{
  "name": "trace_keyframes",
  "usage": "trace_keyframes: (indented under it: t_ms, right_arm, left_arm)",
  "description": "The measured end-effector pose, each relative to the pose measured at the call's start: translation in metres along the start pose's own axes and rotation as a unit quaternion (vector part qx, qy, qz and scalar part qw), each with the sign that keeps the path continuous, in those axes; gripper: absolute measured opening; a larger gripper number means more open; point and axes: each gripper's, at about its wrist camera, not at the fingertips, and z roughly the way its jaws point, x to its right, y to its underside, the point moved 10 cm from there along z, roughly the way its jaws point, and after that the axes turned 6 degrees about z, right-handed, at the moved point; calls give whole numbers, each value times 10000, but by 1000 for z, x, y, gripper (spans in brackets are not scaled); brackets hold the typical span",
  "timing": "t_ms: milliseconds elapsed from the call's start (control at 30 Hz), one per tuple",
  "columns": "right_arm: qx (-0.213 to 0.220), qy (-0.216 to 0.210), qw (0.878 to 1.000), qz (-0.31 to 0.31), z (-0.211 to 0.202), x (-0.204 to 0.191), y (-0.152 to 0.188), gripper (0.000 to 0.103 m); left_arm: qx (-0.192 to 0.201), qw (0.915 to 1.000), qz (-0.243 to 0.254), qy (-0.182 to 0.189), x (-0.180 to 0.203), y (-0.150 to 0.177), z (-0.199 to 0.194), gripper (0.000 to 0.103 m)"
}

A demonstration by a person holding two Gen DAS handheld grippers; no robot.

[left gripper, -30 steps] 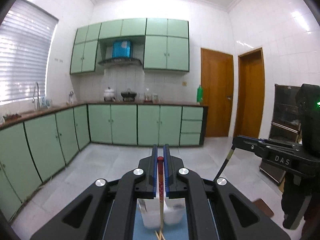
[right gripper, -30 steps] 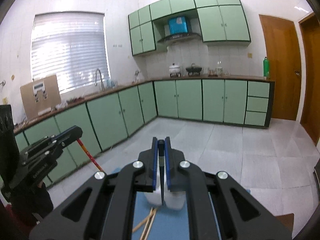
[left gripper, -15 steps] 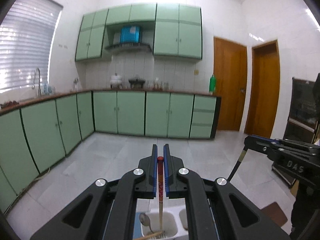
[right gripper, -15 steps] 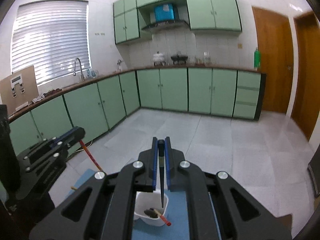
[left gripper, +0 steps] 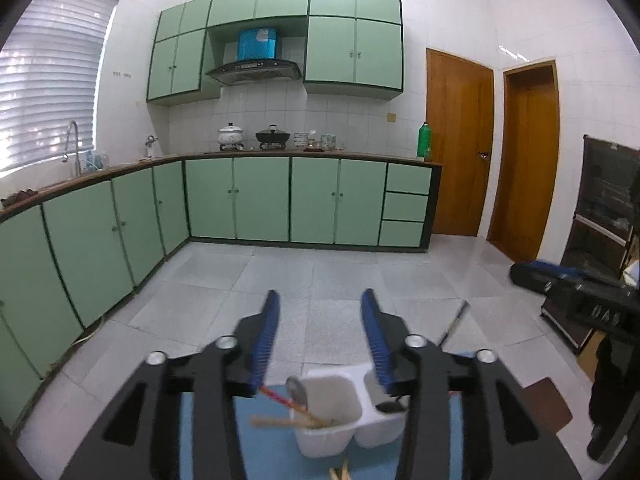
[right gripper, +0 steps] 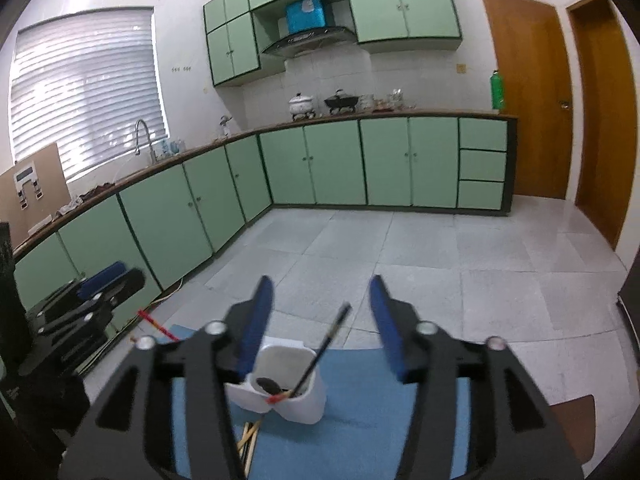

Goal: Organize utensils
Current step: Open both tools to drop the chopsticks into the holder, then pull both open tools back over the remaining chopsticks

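A white two-compartment utensil holder [left gripper: 340,420] stands on a blue mat [left gripper: 272,452]; it also shows in the right wrist view [right gripper: 280,384]. My left gripper [left gripper: 320,344] is open and empty above it. A red chopstick [left gripper: 280,396] leans in the left compartment beside wooden chopsticks [left gripper: 280,422] and a spoon [left gripper: 298,388]. My right gripper [right gripper: 320,320] is open and empty above the holder. A black chopstick [right gripper: 324,350] leans in the holder, free of the fingers. The red chopstick [right gripper: 158,324] pokes out at the left.
Loose wooden chopsticks [right gripper: 248,440] lie on the blue mat [right gripper: 360,432] in front of the holder. The other gripper shows at the right of the left wrist view [left gripper: 580,300] and at the left of the right wrist view [right gripper: 76,312]. Green cabinets and tiled floor lie beyond.
Both grippers have opened. The left one let go of the red chopstick and the right one let go of the black chopstick; both now lean in the holder.
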Motion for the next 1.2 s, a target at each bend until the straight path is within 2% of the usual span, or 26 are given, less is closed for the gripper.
trace_keyframes:
  t_ms: [67,267,400,567,733,800,967,1000,1067,1200]
  right_arm:
    - [62,36,10000,49,-14,3,5,65]
    - [159,169,9997,27,-59,9,47,87]
    - [29,261,9997,-11,-78,7,94,90]
    - [-356,406,9984,138,-85,7,165,93]
    - [-792,570,9952,126,-79,1,231,93]
    - [-1059,489,9929,223,-75,-5,261,93]
    - [-1400,432,9890,194,-70,-22,309,92]
    - [-1449,411,9885,152,-70,-24,315,91]
    - [-1585,402,9865,10,-68,-34,327,79]
    - [-1830,248,9828,-69,-66,-48,346,70]
  left_arm:
    - [-12,10000,0,-58,-1,6,-16,55]
    - [-152,9997,-60,-187,-5,48,-64,69]
    - [-450,9985,-146,-274,-9,98,-86,72]
    - [-926,9947,-63,-442,-9,168,-101,75]
    - [-1612,9858,-104,-455,-8,245,-102,75]
    - [-1841,9817,-128,-471,-8,268,-101,75]
    - [-2226,9736,-132,-490,-9,310,-101,76]
    - [-2282,9723,-138,-494,-10,313,-101,75]
    - [-2355,9703,-161,-525,-11,320,-102,76]
    - [-2455,9680,-202,-479,-9,327,-98,76]
